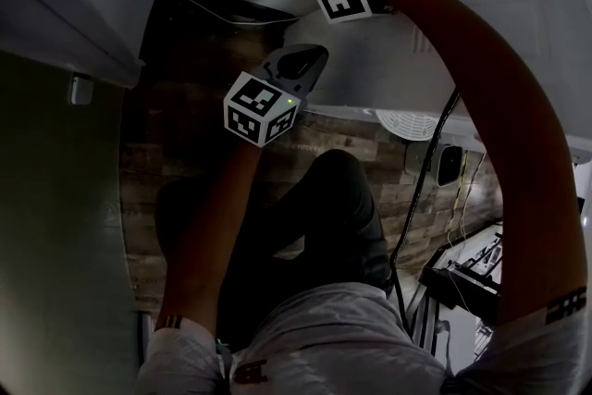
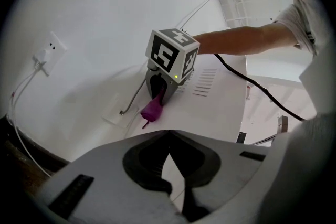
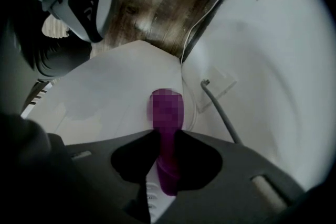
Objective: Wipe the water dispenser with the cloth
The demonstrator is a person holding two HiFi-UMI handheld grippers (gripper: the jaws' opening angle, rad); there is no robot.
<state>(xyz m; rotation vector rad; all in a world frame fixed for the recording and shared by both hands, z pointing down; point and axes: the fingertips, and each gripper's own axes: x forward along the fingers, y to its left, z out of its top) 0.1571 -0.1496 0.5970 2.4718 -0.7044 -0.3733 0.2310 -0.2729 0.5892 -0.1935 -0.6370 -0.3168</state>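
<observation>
Your right gripper is clamped on the purple cloth, bunched into a narrow roll. The roll runs straight out along the jaws' line, its free end pointing down at the flat top panel of the white water dispenser, touching or just above. Of your 2 grippers, the left gripper has its jaws together on nothing and hovers apart, off the panel.

- Purple cloth — bunched into a narrow roll, pinched between the jaws of the right gripper; free end pointing down onto the water dispenser's top, close to the edge by the wall.
- Water dispenser — white, flat matte top, rows of short vent slits towards one side.
</observation>
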